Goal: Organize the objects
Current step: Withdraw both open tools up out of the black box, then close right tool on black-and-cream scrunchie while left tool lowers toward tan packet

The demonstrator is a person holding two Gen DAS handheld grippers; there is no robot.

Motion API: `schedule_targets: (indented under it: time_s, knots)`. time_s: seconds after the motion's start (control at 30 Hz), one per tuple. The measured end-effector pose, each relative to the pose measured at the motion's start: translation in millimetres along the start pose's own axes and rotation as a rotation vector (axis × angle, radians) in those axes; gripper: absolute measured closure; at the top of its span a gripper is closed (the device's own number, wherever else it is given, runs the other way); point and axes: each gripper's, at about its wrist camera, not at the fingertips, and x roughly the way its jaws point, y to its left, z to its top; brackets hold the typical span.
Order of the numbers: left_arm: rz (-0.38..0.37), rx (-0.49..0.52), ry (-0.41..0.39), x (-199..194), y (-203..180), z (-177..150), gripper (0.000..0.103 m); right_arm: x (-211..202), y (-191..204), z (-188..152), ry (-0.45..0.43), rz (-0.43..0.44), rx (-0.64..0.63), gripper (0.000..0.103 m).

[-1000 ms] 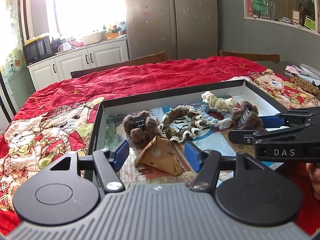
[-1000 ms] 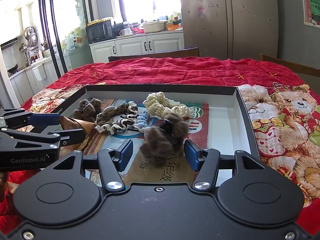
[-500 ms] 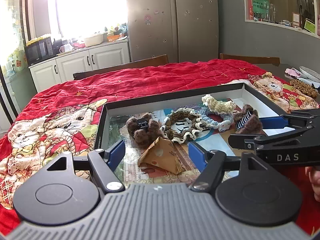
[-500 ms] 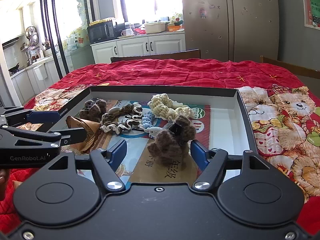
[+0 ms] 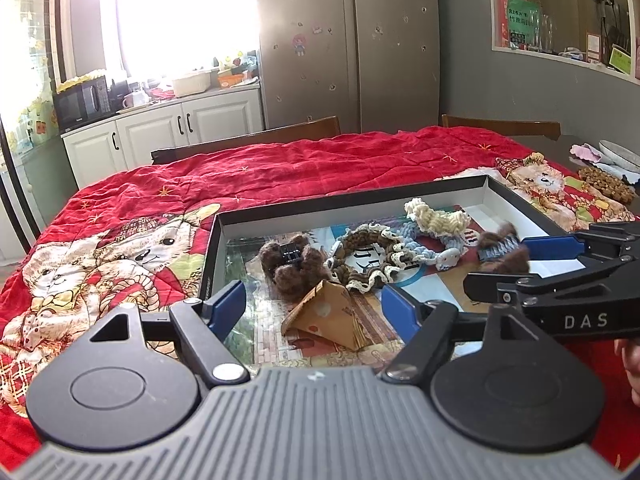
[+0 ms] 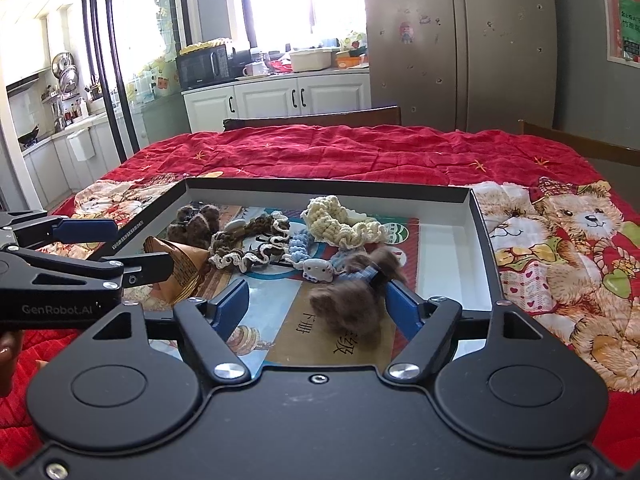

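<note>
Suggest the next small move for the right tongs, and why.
Probably draw the right tongs straight back, clear of the fuzzy brown hair claw clip. Their jaws have just been opening, and the clip sits loose and blurred between them inside the shallow black-rimmed box, so it looks released.

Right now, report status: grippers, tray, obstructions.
Left gripper open, jaws just widened around paper cone. Right gripper open, furry clip released. Tray crowded.

Blurred: brown furry hair clip [image 6: 356, 300], smeared against the right blue pad, contact not clear. Hidden behind the left gripper's arm [image 6: 80, 276]: part of the tan paper cone [image 6: 180, 264]. Cut off at picture edges: fingers [image 5: 630, 364], red quilt [image 6: 360, 152]. Too small: sticker print on the fridge [image 5: 348, 40].
</note>
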Motion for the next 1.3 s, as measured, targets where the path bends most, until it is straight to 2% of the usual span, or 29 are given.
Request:
schedule_targets:
  time_s: [0.63, 1.3]
  knots:
    - [0.010, 0.014, -0.035, -26, 2, 5, 0.017, -27, 3, 5, -0.038, -0.001, -0.017, 0.028]
    - [0.023, 0.046, -0.081, -80, 8, -9, 0.015, -79, 24, -4, -0.085, 0.021, -0.089, 0.026]
